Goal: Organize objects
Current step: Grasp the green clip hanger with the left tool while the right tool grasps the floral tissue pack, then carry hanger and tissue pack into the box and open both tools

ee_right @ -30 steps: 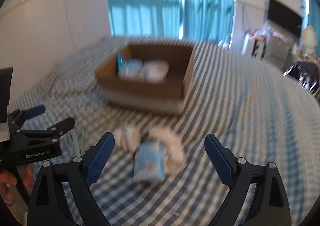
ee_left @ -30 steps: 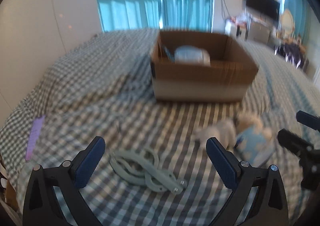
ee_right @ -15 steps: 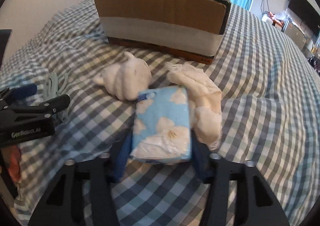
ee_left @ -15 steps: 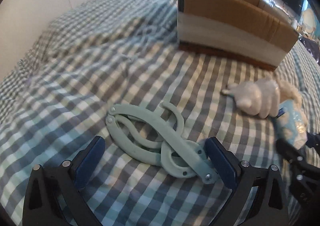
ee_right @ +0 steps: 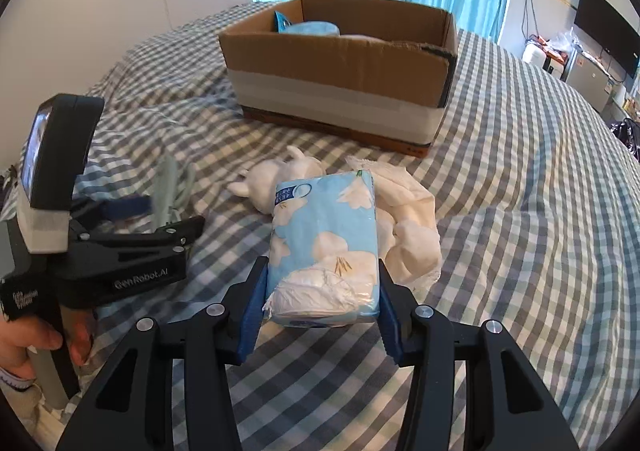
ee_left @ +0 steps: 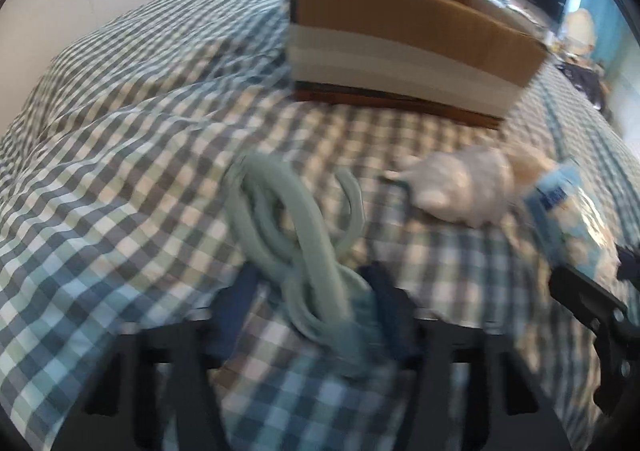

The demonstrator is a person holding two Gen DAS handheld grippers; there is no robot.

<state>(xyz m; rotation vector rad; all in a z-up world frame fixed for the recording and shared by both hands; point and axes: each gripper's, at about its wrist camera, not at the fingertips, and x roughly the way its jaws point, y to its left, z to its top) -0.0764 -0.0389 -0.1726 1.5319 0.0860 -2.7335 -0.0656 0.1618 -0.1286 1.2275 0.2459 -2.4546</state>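
My left gripper is shut on a pale green plastic hanger and holds its near end just off the checked bedspread; the frame is blurred. My right gripper is shut on a blue tissue pack with white flowers. That pack also shows at the right of the left wrist view. An open cardboard box stands beyond, holding a blue item. The left gripper body shows at the left of the right wrist view.
A white plush toy and a crumpled white cloth lie on the bed between the grippers and the box. The toy also shows in the left wrist view. A TV and clutter stand far right.
My left gripper has closed on the green hanger and started to lift it. My right gripper has closed on the tissue pack and raised it a little.
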